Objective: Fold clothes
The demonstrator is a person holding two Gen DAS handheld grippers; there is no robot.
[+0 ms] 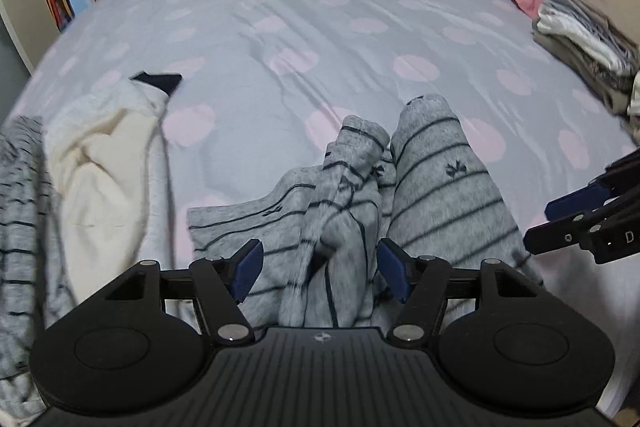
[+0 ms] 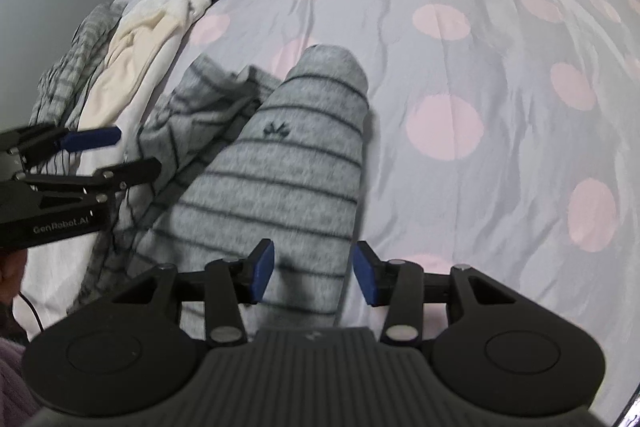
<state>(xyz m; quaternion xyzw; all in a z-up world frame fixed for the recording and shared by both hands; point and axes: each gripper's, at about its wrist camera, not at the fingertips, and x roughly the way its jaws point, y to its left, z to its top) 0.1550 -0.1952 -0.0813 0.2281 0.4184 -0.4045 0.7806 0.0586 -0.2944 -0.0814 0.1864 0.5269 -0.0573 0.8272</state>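
striped grey garment (image 1: pixel 440 187) lies bunched on dotted bedsheet (image 1: pixel 320 7), perhaps trousers.

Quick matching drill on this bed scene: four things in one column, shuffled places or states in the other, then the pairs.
1. striped grey garment
2. cream garment
3. folded stack
4. left gripper

A. far right edge of the bed, left wrist view
B. open, bunched fabric between the fingers
C. crumpled at the left, dark cuff showing
D. spread mid-bed, under both grippers

Pairs: 1-D, 2-C, 3-A, 4-B

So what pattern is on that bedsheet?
The bedsheet is pale grey-blue with big pink dots, clearest in the right wrist view.
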